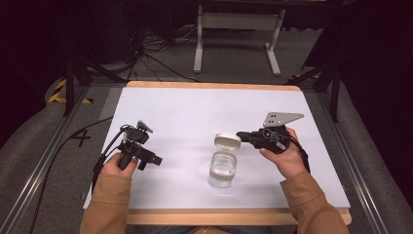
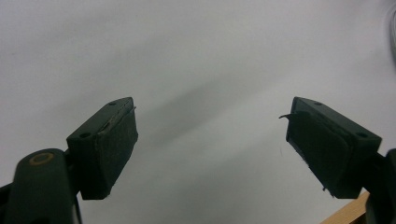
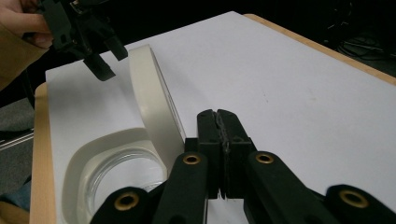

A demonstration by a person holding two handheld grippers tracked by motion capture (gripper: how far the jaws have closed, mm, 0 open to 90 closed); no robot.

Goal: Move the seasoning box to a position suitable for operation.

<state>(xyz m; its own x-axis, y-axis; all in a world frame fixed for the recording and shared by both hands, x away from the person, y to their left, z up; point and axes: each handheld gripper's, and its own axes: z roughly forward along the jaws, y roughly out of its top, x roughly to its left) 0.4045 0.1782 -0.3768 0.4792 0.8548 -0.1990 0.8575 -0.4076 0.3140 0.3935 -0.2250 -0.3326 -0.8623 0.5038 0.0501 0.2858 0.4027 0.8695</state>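
A clear glass jar with a white rim stands near the table's front middle. Its white hinged lid is tipped up and back. My right gripper is shut with nothing between its pads, and its tip lies right beside the raised lid, on the lid's outer side. My left gripper is held open over bare table to the left of the jar, a hand's width from it, with nothing between its pads.
The white table sheet sits on a wooden board whose edge runs along the front. Black cables trail off the left side. Metal rails and a stand's legs lie beyond the table.
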